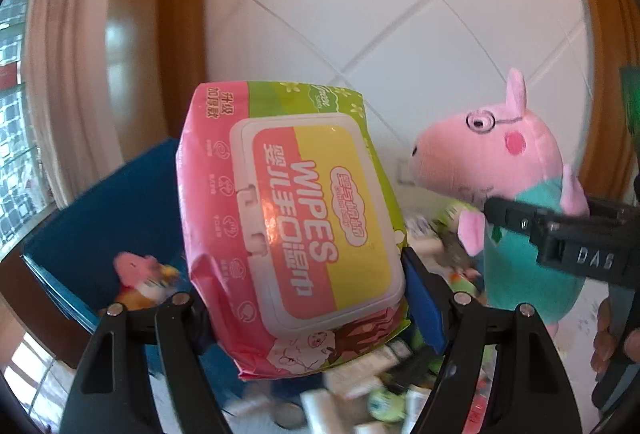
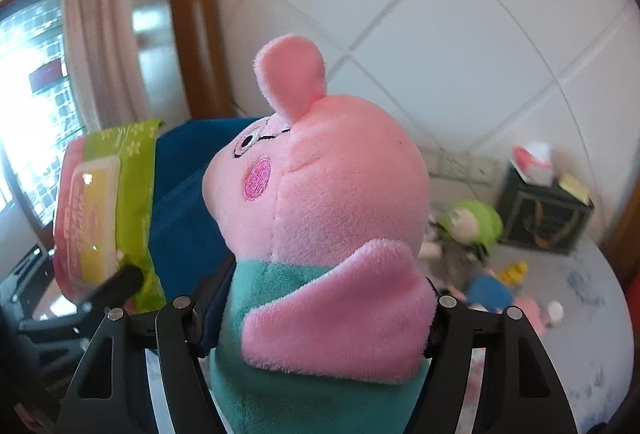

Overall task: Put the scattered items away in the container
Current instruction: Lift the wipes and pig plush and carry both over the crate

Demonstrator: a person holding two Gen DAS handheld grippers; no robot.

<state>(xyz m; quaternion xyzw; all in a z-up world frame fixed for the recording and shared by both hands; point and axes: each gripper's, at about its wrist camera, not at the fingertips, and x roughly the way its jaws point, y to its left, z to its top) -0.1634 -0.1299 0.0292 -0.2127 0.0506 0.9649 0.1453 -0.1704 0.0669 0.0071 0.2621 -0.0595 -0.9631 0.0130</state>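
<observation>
Inside blue bin (image 1: 120,201) (behind wipes (image 1: 296,226)): pink toy (image 1: 138,268).

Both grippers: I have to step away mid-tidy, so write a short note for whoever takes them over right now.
Left gripper: shut on the wipes pack, held in the air.
Right gripper: shut on the pink pig plush, also lifted.
Blue container: behind and left, one small toy already inside.
Left to do: drop both in, then gather the green-hooded doll and small items on the table.
</observation>
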